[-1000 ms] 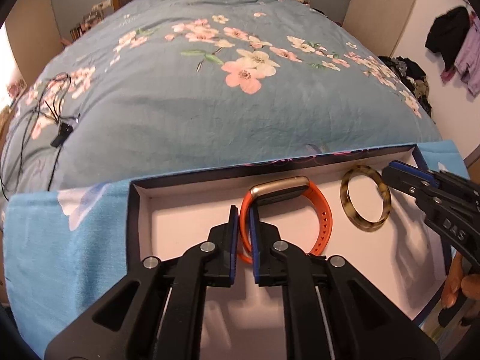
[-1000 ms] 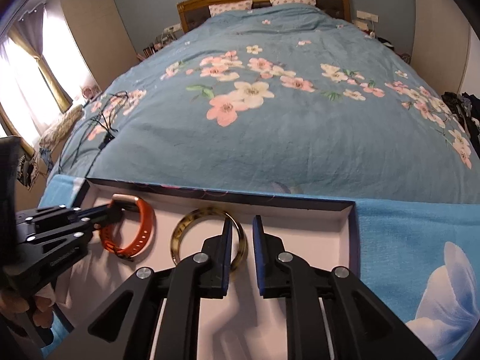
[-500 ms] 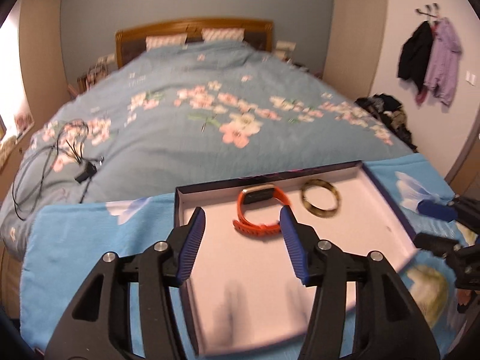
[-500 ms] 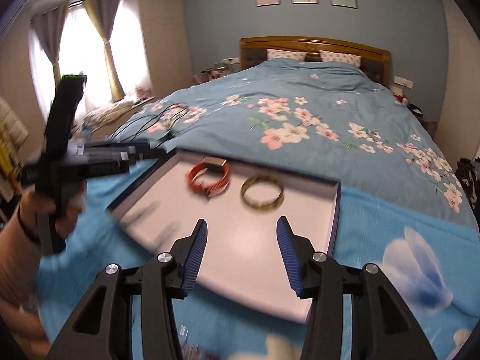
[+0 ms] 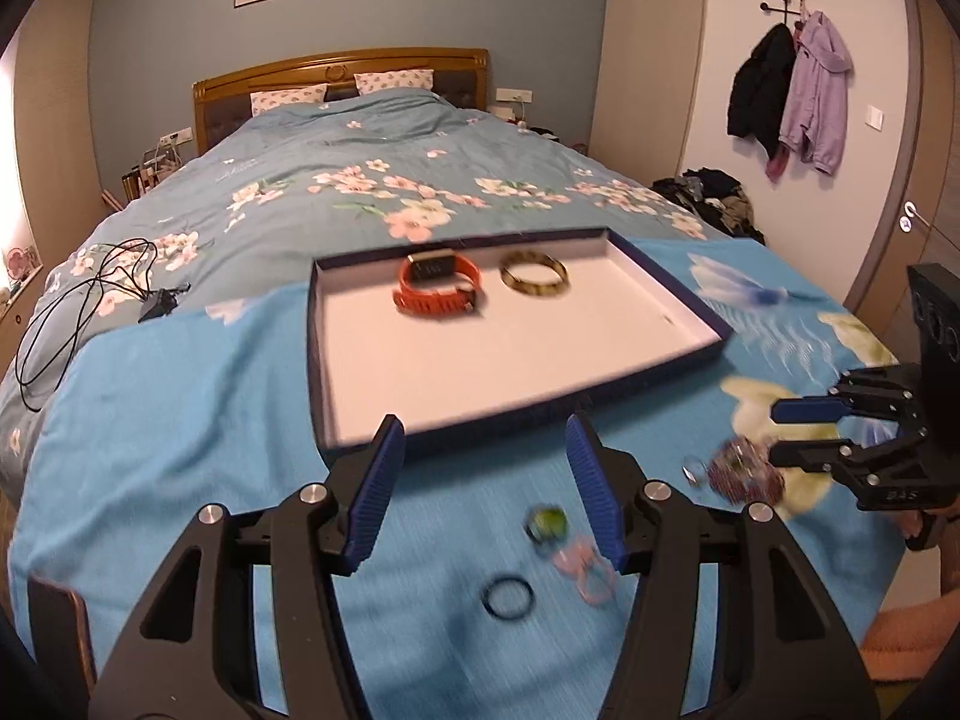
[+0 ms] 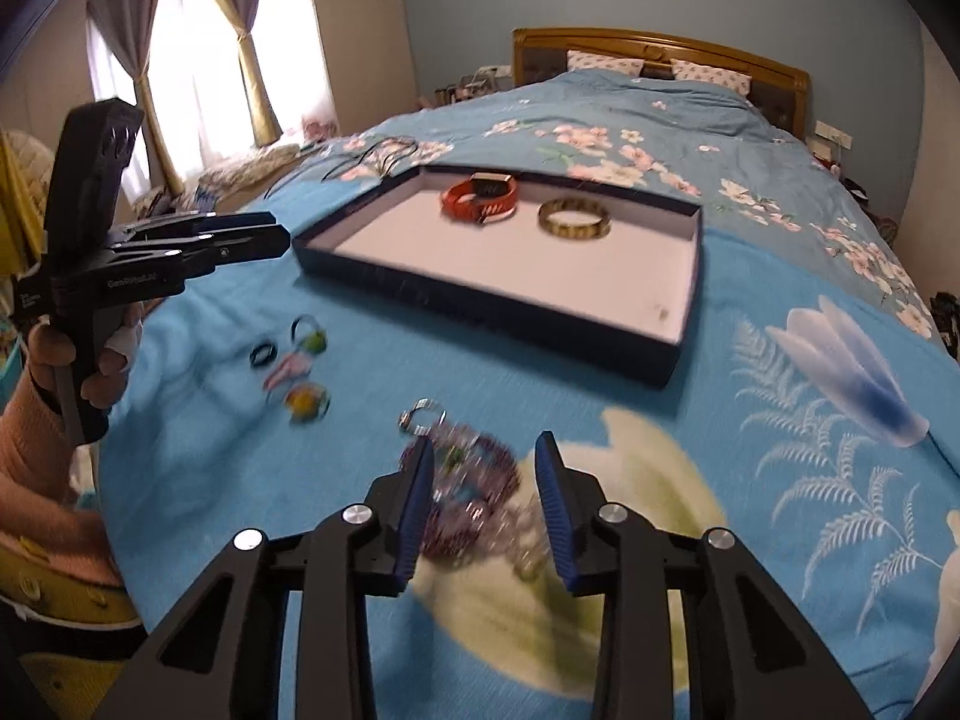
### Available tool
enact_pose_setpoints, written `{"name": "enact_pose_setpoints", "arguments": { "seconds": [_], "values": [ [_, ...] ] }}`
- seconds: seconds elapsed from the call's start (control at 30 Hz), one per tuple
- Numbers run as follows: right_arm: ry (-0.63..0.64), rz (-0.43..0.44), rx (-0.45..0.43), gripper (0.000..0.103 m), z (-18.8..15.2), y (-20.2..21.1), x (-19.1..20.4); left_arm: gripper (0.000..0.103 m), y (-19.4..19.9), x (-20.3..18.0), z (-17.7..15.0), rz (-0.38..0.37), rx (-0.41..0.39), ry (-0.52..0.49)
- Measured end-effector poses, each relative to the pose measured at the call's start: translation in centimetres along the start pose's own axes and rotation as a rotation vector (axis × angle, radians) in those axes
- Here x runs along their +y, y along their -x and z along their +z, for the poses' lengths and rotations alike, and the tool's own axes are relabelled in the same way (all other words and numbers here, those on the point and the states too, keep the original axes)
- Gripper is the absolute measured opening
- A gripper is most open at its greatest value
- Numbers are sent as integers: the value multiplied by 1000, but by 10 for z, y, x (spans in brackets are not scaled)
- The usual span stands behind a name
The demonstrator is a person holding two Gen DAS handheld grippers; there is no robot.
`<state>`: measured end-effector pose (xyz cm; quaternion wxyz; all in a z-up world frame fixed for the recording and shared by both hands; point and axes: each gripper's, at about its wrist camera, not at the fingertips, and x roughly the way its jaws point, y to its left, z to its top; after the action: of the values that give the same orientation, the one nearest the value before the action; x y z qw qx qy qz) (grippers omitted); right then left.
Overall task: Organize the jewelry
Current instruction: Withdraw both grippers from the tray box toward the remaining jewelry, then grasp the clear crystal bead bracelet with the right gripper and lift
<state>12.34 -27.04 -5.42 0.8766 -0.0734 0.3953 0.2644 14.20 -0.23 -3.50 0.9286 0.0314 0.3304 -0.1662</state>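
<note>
watch band [image 5: 437, 290] and bangle [image 5: 534, 280] now dropped in tray [image 5: 672, 294]; my left gripper [image 5: 489, 495] apart, empty; right gripper [image 6: 485, 507] apart, closing around beaded bracelet [image 6: 468, 480] next.

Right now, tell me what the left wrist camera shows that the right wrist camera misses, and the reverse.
Only the left wrist view shows the coats hanging on the wall hooks and the door beside them. Only the right wrist view shows the curtained window and the hand holding the left gripper. Both show the tray on the bed with the orange watch and the bangle inside, plus loose rings on the blue cloth, such as the black ring. The beaded bracelet lies between the right gripper pads, not yet clamped.
</note>
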Motion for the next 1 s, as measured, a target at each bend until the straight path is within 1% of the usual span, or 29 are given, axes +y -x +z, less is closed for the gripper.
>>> {"name": "enact_pose_setpoints", "arguments": {
  "seconds": [0.13,0.23,0.3,0.37,0.4,0.47,0.5,0.73,1.0],
  "values": [
    [34,-22,14,33,-4,-5,9,57,8,-7,-16,-16,2,-2],
    [41,-31,32,33,-4,-12,12,58,7,-10,-20,0,7,-7],
    [54,-43,56,32,-5,-18,14,58,7,-10,-24,-4,15,3],
    [57,-41,63,30,-4,-20,14,62,7,-10,-26,-10,18,16],
    [55,-41,64,28,-4,-20,14,62,7,-9,-27,-9,19,21],
    [59,-51,60,17,-5,-18,14,62,7,-9,-29,-13,21,31],
    [58,-52,60,16,-5,-18,14,62,7,-9,-31,-18,21,35],
    [28,-40,28,15,-5,-9,10,62,7,-10,-34,-17,27,28],
    [-27,-15,-46,14,5,16,2,62,10,-15,-40,-32,27,8]
  ]
}}
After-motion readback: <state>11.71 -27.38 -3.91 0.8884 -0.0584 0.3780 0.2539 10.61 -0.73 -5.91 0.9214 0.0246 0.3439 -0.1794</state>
